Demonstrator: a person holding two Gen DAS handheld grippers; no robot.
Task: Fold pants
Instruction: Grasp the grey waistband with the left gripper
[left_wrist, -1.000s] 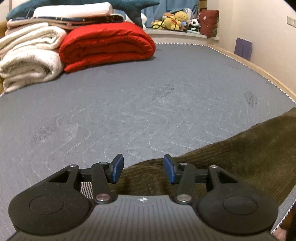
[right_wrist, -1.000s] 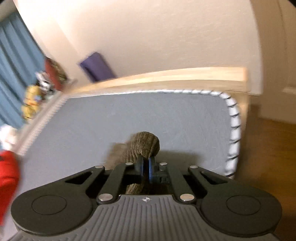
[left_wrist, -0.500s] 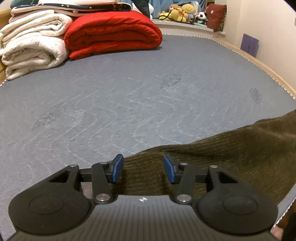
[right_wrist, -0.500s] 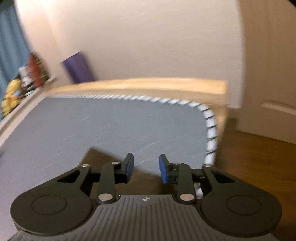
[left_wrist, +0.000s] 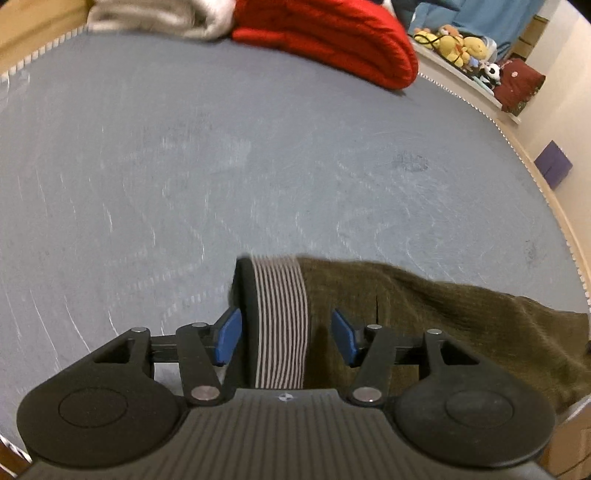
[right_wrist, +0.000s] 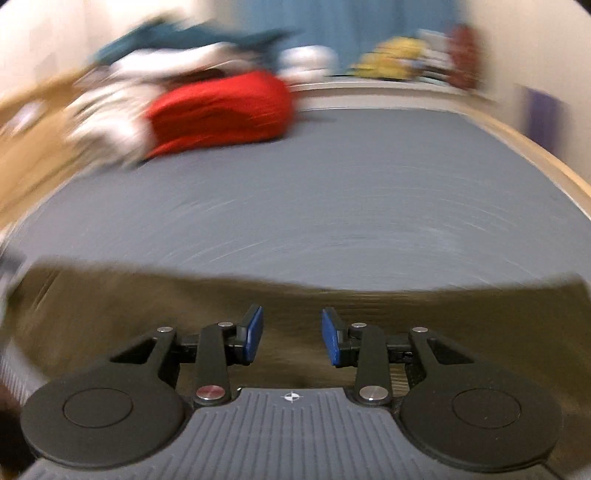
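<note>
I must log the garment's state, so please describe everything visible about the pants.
The pants are olive-brown, ribbed like corduroy, lying spread on the grey mattress near its front edge. A grey-and-white striped band, seemingly the waistband lining, is turned up between the open fingers of the left tool. The open right tool hovers over blurred cloth; neither grips it.

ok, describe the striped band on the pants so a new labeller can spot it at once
Start at the grey mattress; the olive-brown corduroy pants lie along its near edge. At their left end, between the open fingers of the left gripper, sits the striped waistband. Its thin grey-and-white stripes stand out from the plain brown cloth around it.
</note>
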